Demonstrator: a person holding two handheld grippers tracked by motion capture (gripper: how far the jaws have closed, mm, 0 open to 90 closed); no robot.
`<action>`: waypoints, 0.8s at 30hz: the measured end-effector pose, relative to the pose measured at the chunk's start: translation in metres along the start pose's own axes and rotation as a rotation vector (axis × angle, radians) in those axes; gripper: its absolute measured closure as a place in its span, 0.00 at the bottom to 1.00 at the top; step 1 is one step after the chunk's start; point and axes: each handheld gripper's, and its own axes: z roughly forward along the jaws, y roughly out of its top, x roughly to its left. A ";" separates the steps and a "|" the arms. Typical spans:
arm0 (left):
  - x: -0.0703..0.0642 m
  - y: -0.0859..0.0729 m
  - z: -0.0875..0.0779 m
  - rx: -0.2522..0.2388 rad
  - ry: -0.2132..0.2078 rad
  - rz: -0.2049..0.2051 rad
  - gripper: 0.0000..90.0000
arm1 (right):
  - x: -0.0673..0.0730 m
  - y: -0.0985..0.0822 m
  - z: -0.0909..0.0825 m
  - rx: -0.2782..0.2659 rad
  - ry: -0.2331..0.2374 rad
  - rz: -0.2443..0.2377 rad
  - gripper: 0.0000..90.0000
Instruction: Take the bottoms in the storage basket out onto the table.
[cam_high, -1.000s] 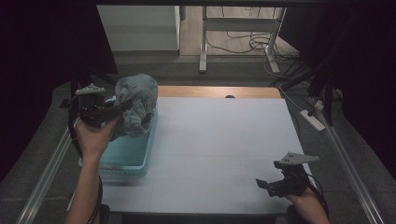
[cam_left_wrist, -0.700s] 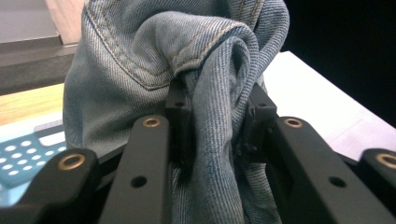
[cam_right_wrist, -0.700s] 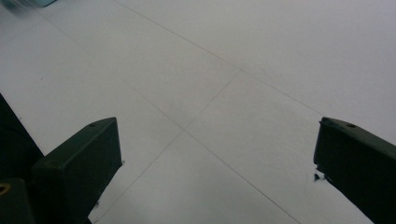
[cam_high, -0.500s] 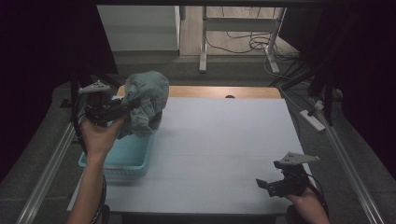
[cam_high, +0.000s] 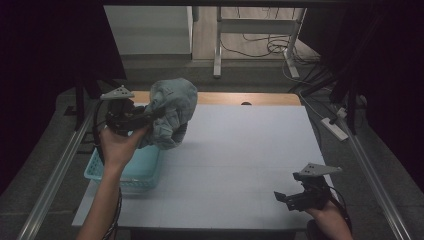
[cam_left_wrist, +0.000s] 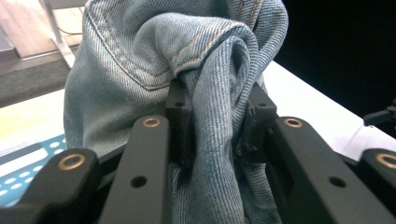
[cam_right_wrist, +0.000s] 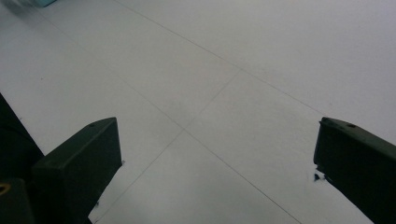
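A bunched pair of light blue jeans (cam_high: 170, 112) hangs in the air at the table's left, above the right rim of a turquoise basket (cam_high: 130, 172). My left gripper (cam_high: 150, 116) is shut on it. In the left gripper view a thick fold of the jeans (cam_left_wrist: 215, 116) is pinched between the two black jaws, and the rest of the denim bulges above them. My right gripper (cam_high: 284, 197) rests low at the table's front right corner. Its jaws stand wide apart over the bare white table (cam_right_wrist: 210, 93), with nothing between them.
The white table (cam_high: 240, 165) stretches between the basket and the right hand. A wooden strip (cam_high: 235, 98) runs along its far edge. Metal rails flank both sides, and a power strip (cam_high: 334, 128) with cables lies past the right edge.
My left gripper has carried the jeans up and to the right, out of the basket and towards the table's middle. The right gripper has kept still.
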 end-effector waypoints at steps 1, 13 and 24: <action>-0.004 0.001 0.004 0.004 -0.014 0.008 0.77 | 0.000 0.000 0.000 0.000 0.000 0.000 0.01; -0.023 0.005 0.030 0.035 -0.092 0.042 0.77 | 0.000 0.000 0.000 0.000 -0.001 -0.002 0.01; -0.041 0.007 0.054 0.060 -0.146 0.077 0.77 | 0.000 0.000 0.000 0.001 -0.003 -0.002 0.01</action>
